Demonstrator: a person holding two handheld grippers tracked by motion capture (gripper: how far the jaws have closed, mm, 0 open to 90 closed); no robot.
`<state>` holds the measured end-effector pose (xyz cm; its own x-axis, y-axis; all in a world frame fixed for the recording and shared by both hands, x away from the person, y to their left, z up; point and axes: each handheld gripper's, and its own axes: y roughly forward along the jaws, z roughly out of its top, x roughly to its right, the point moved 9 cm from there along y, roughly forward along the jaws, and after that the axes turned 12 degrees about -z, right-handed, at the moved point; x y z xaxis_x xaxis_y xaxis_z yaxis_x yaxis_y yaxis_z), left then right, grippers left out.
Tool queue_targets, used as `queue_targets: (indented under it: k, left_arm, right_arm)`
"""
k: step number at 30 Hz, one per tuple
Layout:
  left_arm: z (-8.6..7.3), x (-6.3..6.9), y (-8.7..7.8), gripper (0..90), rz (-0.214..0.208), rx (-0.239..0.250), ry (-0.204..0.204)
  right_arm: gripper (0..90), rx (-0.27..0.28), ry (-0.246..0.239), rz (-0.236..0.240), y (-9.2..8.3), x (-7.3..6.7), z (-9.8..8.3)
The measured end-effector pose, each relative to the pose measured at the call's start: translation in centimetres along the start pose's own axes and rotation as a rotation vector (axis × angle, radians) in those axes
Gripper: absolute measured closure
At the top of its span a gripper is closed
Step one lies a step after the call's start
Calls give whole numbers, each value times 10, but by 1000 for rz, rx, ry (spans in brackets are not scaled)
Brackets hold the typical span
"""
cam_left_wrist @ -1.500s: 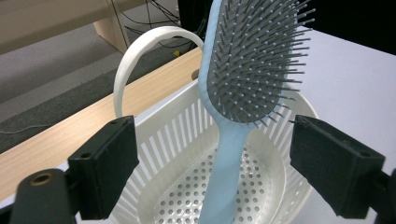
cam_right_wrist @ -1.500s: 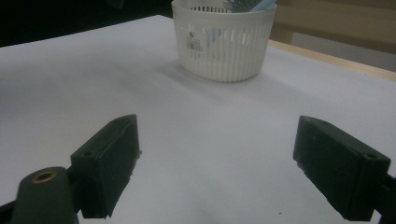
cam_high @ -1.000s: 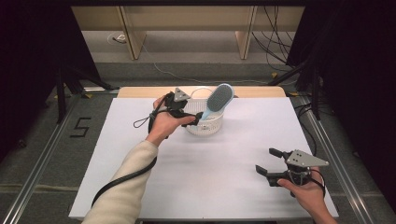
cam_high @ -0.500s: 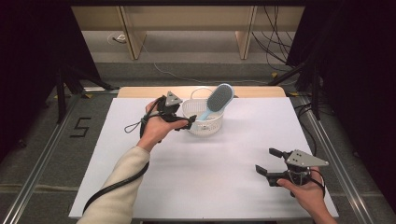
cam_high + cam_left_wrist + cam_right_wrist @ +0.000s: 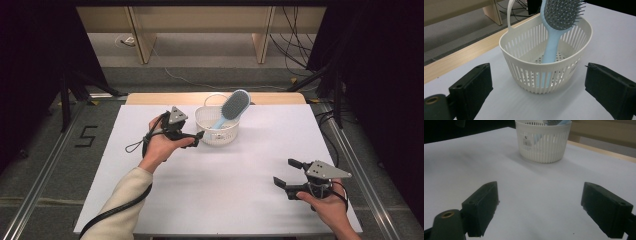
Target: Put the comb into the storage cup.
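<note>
The white slatted basket stands upright near the far edge of the white counter, with a light-blue hairbrush leaning inside it, handle down and bristled head above the rim. The left gripper sits just beside the basket, its 2 fingers spread wide and empty. The right gripper, well apart near the counter's front edge, also has its fingers spread, holding nothing.

You see a smooth white plastic basket. The brush inside it looks like shiny blue plastic. The table under it looks matt white.
</note>
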<state>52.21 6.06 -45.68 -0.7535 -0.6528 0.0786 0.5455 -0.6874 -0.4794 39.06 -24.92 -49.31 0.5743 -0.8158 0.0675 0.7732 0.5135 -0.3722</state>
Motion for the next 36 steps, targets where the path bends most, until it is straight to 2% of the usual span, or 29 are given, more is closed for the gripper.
queue_targets:
  k: [8,15,19,36]
  left_arm:
    - [-11,3,-6,68,-6,-9,-8]
    - [-15,5,-17,70,-5,2,-1]
    - [-17,7,-22,70,-13,11,-12]
    - [-35,13,-40,73,-4,4,6]
  right_arm:
    - [155,5,-3,-1,0,0,0]
    - [155,3,-3,-1,-1,0,1]
    - [155,4,-2,0,-1,0,1]
    - [155,4,-3,0,-1,0,1]
